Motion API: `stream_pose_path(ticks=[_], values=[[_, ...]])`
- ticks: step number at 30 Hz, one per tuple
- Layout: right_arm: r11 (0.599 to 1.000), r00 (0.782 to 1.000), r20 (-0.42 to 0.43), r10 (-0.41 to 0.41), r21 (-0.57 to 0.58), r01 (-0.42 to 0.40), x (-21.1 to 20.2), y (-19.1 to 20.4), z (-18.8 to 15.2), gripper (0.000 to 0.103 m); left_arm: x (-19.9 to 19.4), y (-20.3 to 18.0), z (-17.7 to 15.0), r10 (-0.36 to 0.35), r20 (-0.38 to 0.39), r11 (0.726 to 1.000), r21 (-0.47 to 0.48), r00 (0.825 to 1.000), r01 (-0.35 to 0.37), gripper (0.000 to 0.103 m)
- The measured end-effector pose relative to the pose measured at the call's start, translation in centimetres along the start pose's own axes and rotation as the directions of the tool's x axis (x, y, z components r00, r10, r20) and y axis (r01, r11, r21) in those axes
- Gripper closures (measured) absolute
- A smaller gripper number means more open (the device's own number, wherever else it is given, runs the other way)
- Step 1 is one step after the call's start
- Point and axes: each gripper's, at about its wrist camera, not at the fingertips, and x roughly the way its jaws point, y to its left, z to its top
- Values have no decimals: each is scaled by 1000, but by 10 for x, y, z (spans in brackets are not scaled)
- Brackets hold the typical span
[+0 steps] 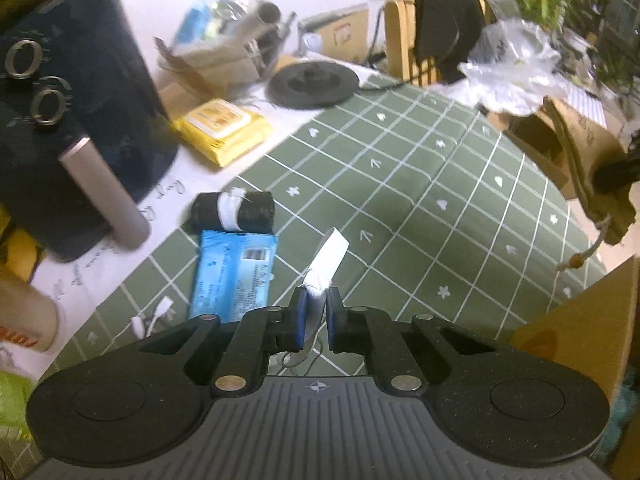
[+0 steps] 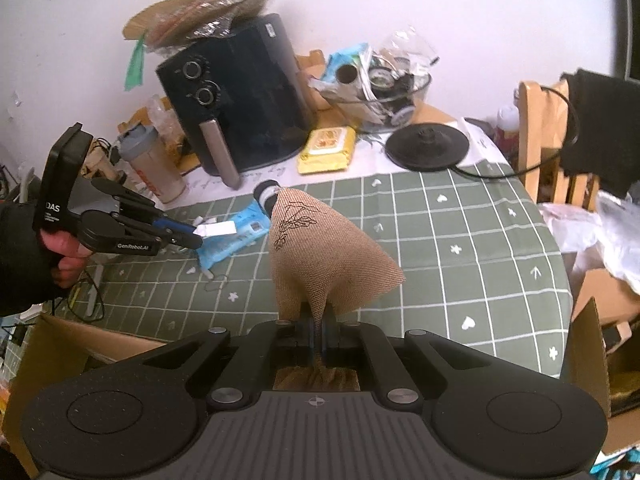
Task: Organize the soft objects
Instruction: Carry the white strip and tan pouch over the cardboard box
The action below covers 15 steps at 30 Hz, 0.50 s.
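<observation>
My left gripper is shut on a small white folded cloth strip and holds it above the green checked tablecloth. It also shows in the right wrist view with the white strip. My right gripper is shut on a tan burlap drawstring pouch, held up over the table. The pouch also shows at the right edge of the left wrist view. A blue tissue pack and a black rolled bundle with a white band lie on the cloth.
A black air fryer stands at the back left, with a yellow wipes pack, a black round base and a glass bowl of clutter. Cardboard boxes sit at the near table edge. A wooden chair stands right.
</observation>
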Motion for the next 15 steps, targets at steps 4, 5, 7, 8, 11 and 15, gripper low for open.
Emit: stream_pose_path(ticks=[4, 5, 7, 8, 11, 15], values=[[1000, 1000, 11, 14, -20, -14, -8, 8, 5, 97, -23, 3, -1, 25, 24, 998, -63, 999, -23, 93], [1000, 1000, 13, 18, -26, -18, -10, 11, 6, 97, -29, 4, -2, 30, 31, 996, -82, 999, -27, 93], [999, 1000, 12, 25, -38, -25, -12, 16, 7, 97, -41, 4, -3, 40, 43, 993, -115, 998, -35, 93], [998, 999, 11, 30, -46, -29, -14, 18, 8, 97, -47, 3, -3, 45, 46, 991, -130, 998, -39, 93], [997, 999, 11, 41, -66, -41, -18, 27, 10, 97, -63, 2, -6, 62, 54, 984, -170, 997, -52, 93], [995, 998, 15, 63, -74, -61, -24, 36, 10, 97, -84, -3, -12, 90, 64, 972, -225, 994, -74, 93]])
